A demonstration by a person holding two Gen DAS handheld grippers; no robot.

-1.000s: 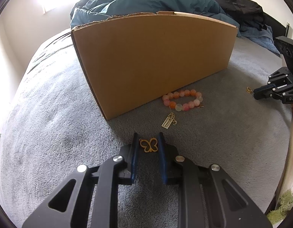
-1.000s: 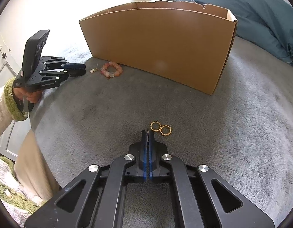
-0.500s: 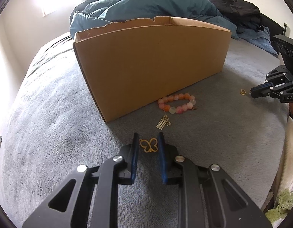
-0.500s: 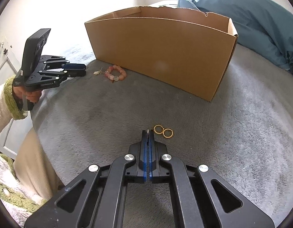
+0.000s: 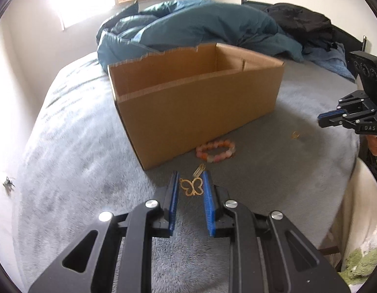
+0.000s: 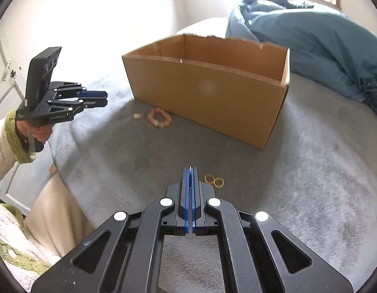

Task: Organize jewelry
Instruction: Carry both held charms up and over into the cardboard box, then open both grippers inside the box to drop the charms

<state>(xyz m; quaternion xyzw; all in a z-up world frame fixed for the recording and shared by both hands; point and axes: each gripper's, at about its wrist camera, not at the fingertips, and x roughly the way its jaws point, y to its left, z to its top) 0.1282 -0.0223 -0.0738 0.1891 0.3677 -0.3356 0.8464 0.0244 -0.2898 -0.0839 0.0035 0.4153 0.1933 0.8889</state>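
One bracelet, two gold rings

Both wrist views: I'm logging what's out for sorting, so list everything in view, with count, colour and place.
cardboard box: one, brown, open-topped with an inner divider, on the bed
butterfly pendant: one, gold, between the left jaws
bead bracelet: one, pink and orange, at the box's near wall
small charm: one, gold, just beyond the pendant
hoop earrings: two, gold, side by side near the right jaws
blanket: one, grey, covering the bed
duvet: one, teal, bunched behind the box
dark clothing: black, beside the duvet
left gripper: black, blue pads, clamped on the pendant
right gripper: black, blue pads, shut
sleeve: cream, green cuff
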